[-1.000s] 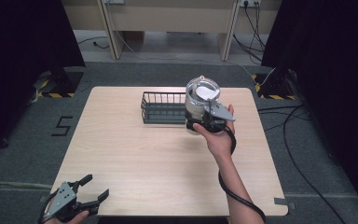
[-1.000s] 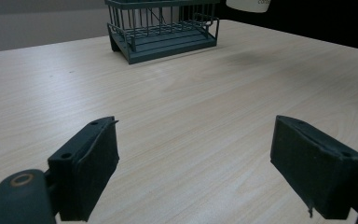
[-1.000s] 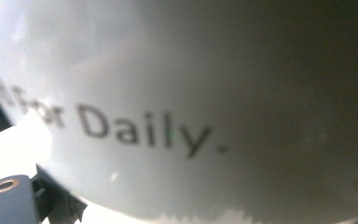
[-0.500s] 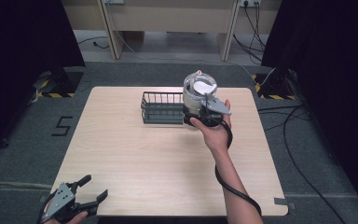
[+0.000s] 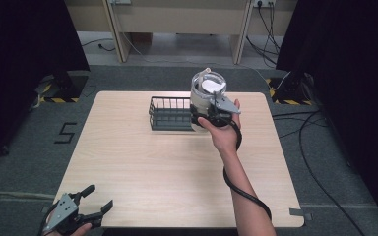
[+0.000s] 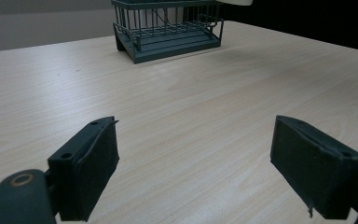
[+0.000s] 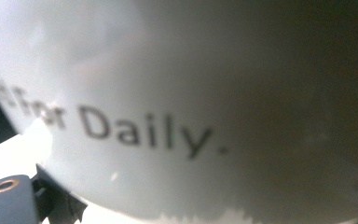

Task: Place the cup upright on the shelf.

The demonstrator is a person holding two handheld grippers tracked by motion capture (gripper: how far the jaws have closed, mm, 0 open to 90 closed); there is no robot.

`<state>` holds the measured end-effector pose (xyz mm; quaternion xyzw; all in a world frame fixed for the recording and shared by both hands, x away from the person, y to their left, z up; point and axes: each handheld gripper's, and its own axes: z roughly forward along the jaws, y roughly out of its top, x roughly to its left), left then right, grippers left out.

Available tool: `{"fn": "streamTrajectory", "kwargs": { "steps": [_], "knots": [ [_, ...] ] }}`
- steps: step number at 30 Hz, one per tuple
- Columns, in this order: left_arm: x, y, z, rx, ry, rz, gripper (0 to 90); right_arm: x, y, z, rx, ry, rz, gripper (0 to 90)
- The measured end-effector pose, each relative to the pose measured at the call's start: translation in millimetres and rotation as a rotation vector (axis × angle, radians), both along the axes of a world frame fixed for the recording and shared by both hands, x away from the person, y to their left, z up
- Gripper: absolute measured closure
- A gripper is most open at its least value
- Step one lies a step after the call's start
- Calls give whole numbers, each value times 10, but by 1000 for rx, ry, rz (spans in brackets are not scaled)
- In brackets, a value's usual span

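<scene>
My right tongs (image 5: pixel 204 119) are out over the far half of the surface (image 5: pixel 177 167), clamped on a clear round container (image 5: pixel 207 90) with a white lid, which I hold up just at the right end of the dark wire basket (image 5: pixel 171 113). In the right gripper view the container's pale wall (image 7: pixel 182 93) sits right against the lens, blurred, with the printed words "for Daily." across it. The basket stands near the middle of the far edge, and I cannot tell whether the container touches it.

My left tongs (image 5: pixel 94 201) hang at the near left corner, just off the near edge, jaws spread wide with nothing between them. In the left gripper view they (image 6: pixel 193 163) frame a stretch of bare wood, and the basket (image 6: pixel 168 28) stands well apart at the far side — its wire walls upright, its floor slatted.

The surface is a pale wood-grain top with rounded corners, set on grey carpet (image 5: pixel 24 147). A figure like a "5" (image 5: pixel 67 132) is marked on the carpet to the left. Black curtains (image 5: pixel 29 44) close in both sides of the room. Along the far wall runs a light wooden desk frame (image 5: pixel 177 19). Yellow-and-black striped tape (image 5: pixel 54 100) marks the floor near both far corners, and black cables (image 5: pixel 320 147) trail across the carpet on the right — one cable (image 5: pixel 241 189) runs down along my right forearm.
</scene>
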<state>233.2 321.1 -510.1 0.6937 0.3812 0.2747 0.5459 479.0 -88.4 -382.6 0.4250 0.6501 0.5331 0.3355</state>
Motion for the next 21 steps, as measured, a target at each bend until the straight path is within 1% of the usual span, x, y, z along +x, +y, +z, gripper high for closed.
{"fn": "streamTrajectory", "kwargs": {
  "steps": [11,21],
  "knots": [
    [-6,7,1,-3,0,2,144,103,64,47,0,1,-1,98],
    [-11,13,2,-2,0,4,144,217,132,136,10,-4,-8,98]
  ]
}}
